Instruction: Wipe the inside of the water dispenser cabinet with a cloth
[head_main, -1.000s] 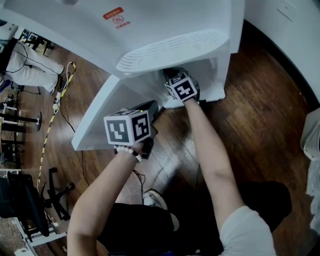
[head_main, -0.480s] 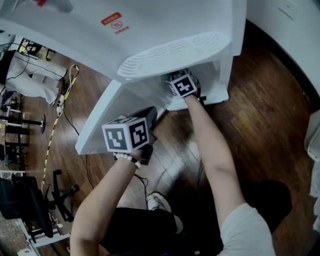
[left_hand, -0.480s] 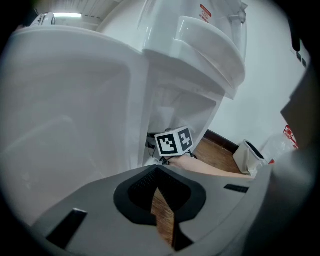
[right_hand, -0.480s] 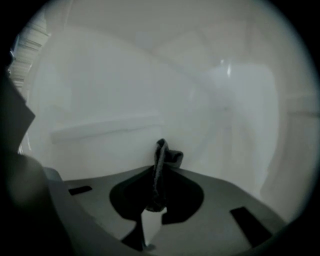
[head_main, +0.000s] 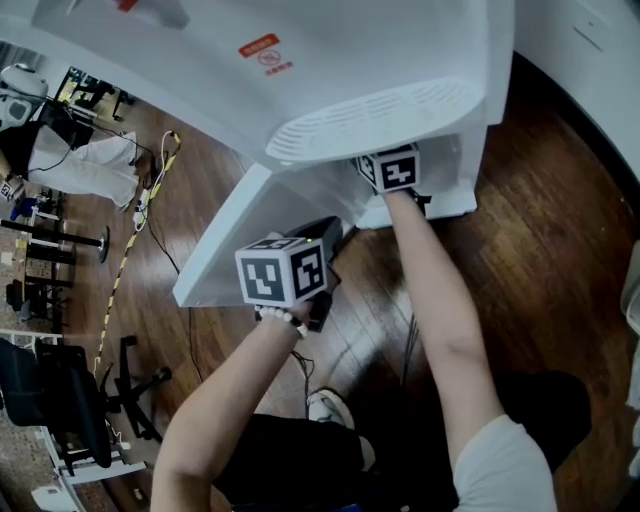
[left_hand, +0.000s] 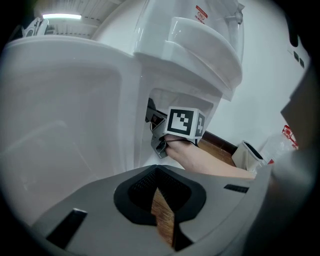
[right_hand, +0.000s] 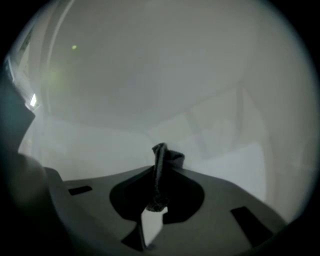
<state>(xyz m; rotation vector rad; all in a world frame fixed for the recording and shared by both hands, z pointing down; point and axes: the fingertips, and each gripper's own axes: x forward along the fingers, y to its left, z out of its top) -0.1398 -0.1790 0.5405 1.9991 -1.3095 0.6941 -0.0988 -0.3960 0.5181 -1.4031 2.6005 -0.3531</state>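
Head view: white water dispenser (head_main: 380, 60) on wood floor (head_main: 540, 230), cabinet door (head_main: 240, 230) open to the left. R gripper (head_main: 392, 170) is in the cabinet under the drip grille (head_main: 375, 118), tips out of sight. L gripper (head_main: 322, 240) hangs outside by the door, over the floor.

Left gripper view: L gripper (left_hand: 161, 210) jaws nearly together, just a thin slit w/ floor showing thru, nothing gripped. R gripper's cube & forearm (left_hand: 210, 162) sit at the cabinet opening.

Right gripper view: R gripper (right_hand: 155, 200) jaws pinched on a dark cloth (right_hand: 161, 165), a fold sticking up past the tips, white cabinet walls (right_hand: 150, 75) all round.
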